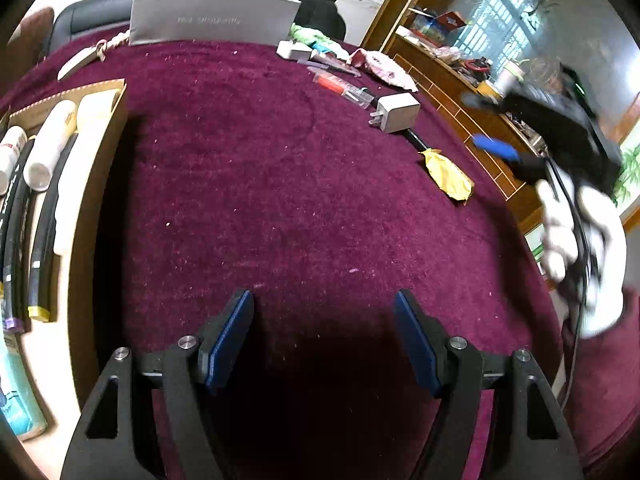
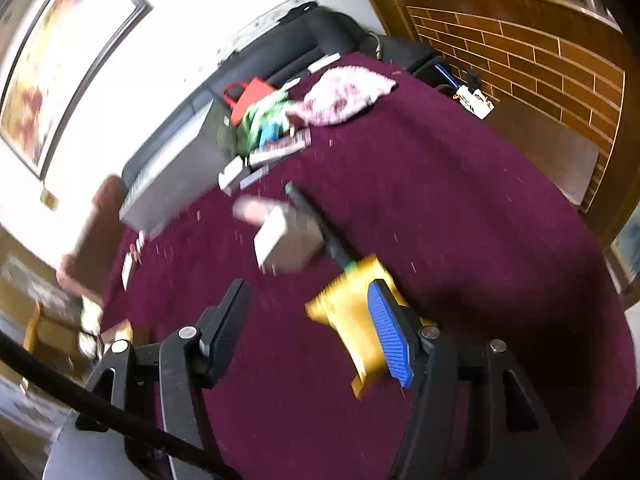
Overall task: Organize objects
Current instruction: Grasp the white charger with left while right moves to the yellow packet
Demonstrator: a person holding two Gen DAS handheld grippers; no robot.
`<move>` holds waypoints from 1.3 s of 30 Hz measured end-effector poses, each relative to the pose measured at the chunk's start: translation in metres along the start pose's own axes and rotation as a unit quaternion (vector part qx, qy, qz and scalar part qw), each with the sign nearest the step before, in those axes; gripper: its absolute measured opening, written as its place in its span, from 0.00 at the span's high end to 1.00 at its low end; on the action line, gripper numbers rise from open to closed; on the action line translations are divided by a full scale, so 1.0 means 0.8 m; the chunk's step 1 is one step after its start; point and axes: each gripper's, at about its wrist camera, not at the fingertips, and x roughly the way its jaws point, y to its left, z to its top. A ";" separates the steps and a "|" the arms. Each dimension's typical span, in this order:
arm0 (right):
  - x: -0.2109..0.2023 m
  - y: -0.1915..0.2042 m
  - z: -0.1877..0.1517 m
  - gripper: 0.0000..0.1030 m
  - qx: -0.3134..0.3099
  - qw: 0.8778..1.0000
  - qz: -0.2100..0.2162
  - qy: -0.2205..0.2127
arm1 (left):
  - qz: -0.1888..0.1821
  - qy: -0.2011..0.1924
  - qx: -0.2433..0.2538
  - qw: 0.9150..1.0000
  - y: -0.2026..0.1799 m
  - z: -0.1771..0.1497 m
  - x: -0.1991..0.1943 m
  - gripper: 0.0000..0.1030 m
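Note:
A cardboard box point(image 1: 100, 184) at the left edge holds white tubes point(image 1: 52, 140) and black pens point(image 1: 44, 236). My left gripper point(image 1: 324, 336) is open and empty above the maroon tablecloth point(image 1: 280, 184), right of the box. A white plug adapter point(image 1: 396, 112), a yellow packet point(image 1: 448, 176) and an orange-capped tube point(image 1: 340, 86) lie further right. My right gripper point(image 2: 308, 328) is open above the cloth, with the yellow packet point(image 2: 348, 320) just under its right finger and the adapter point(image 2: 284, 240) ahead. It shows blurred in the left wrist view point(image 1: 496, 148), held by a gloved hand.
A grey box point(image 1: 212, 16) stands at the table's far edge. A pink cloth point(image 2: 344, 92), green cloth point(image 2: 260, 116), white charger point(image 1: 294, 50) and small packages point(image 2: 280, 148) lie at the back. A brown brick-patterned counter point(image 2: 520, 60) flanks the table's right side.

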 end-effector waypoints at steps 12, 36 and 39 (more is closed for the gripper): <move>0.137 0.024 0.083 0.40 -0.009 0.996 0.006 0.093 | -0.028 -0.010 0.022 0.999 -0.011 -0.004 0.009 0.03; -0.020 -0.050 -0.030 0.29 -0.011 0.998 0.034 -0.048 | 0.045 -0.025 0.021 0.998 -0.029 0.072 0.022 0.03; -0.022 -0.063 -0.025 0.29 0.022 0.998 0.046 -0.045 | 0.061 -0.039 0.041 0.997 -0.042 0.100 0.046 0.03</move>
